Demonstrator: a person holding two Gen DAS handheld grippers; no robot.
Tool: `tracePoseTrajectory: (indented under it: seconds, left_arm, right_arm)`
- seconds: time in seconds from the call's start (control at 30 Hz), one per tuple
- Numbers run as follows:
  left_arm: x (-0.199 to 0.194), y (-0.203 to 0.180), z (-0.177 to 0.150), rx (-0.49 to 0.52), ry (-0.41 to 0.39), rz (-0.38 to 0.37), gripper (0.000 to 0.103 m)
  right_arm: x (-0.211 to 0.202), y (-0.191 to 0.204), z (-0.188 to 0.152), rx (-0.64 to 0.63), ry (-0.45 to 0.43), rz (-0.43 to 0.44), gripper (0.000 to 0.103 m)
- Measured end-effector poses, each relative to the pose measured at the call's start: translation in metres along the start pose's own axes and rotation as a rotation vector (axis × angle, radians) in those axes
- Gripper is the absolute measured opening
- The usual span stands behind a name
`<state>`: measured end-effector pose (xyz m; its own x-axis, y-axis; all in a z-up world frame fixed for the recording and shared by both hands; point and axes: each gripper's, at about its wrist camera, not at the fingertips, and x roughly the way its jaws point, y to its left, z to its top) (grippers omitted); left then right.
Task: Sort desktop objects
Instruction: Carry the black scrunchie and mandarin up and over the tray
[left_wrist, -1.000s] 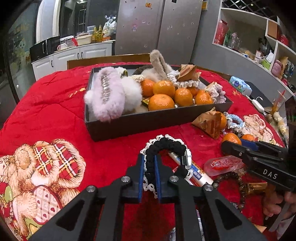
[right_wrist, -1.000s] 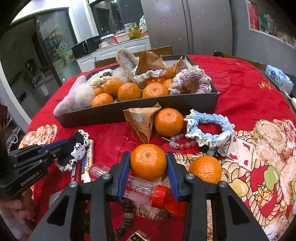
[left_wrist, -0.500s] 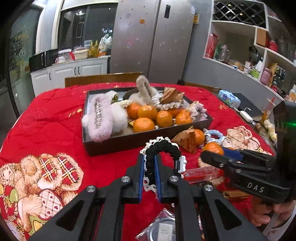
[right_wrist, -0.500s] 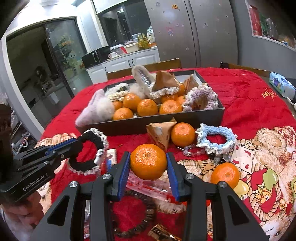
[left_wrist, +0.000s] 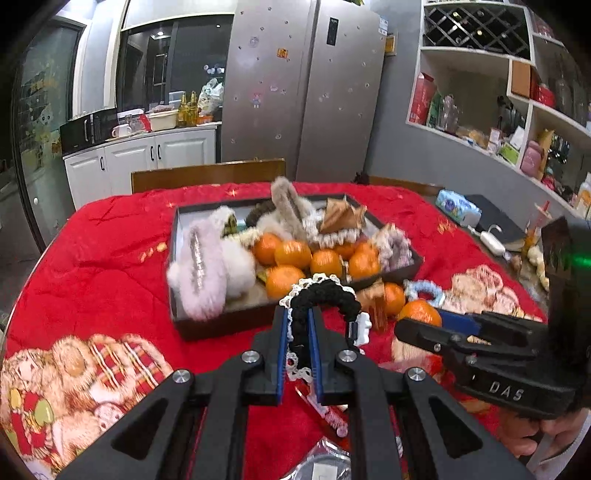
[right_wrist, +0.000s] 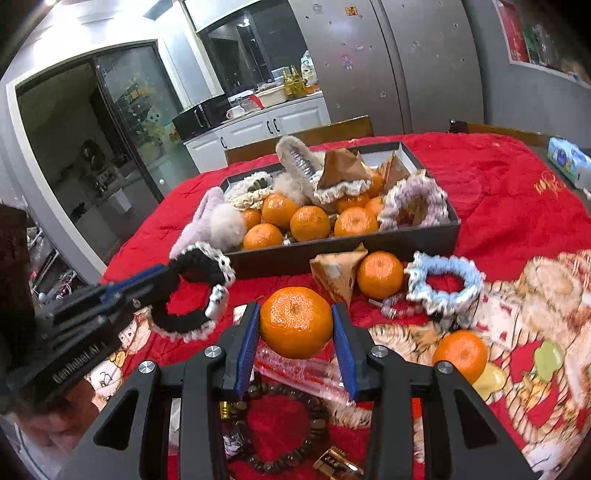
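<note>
Both loads hung above the table's near edge, short of the tray: left gripper clamped the black scrunchie, right gripper squeezed a tangerine. Best plan looked like clearing the tray's near wall before releasing.

Blue scrunchie at right of frame motion-blurred. Clear tube partly hidden behind held mandarin and fingers. Foil packet cut off by bottom edge. Shelf items at upper right too small to identify.
</note>
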<state>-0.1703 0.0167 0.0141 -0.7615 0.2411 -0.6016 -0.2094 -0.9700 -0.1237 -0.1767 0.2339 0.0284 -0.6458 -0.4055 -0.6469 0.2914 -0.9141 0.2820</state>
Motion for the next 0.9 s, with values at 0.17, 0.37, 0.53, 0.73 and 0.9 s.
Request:
tracePoseTrajectory:
  seconds: [0.17, 0.37, 0.53, 0.73, 0.9]
  left_arm:
    - [-0.003, -0.002, 0.032, 0.042, -0.034, 0.023, 0.012]
    - [0.017, 0.002, 0.074, 0.037, -0.066, 0.052, 0.012]
    - [0.065, 0.016, 0.097, -0.03, -0.037, 0.075, 0.012]
    - [0.113, 0.015, 0.091, 0.029, -0.008, 0.137, 0.012]
    - [0.135, 0.026, 0.085, 0.029, 0.022, 0.131, 0.012]
  right_arm:
    - [-0.003, 0.0, 0.023, -0.007, 0.017, 0.04, 0.037]
    - [-0.007, -0.004, 0.072, -0.028, -0.001, 0.063, 0.037]
    - [0.023, -0.009, 0.105, -0.04, 0.024, 0.058, 0.038]
    - [0.082, -0.023, 0.119, -0.021, 0.118, 0.019, 0.037]
    - [0.11, -0.039, 0.122, 0.01, 0.135, 0.014, 0.037]
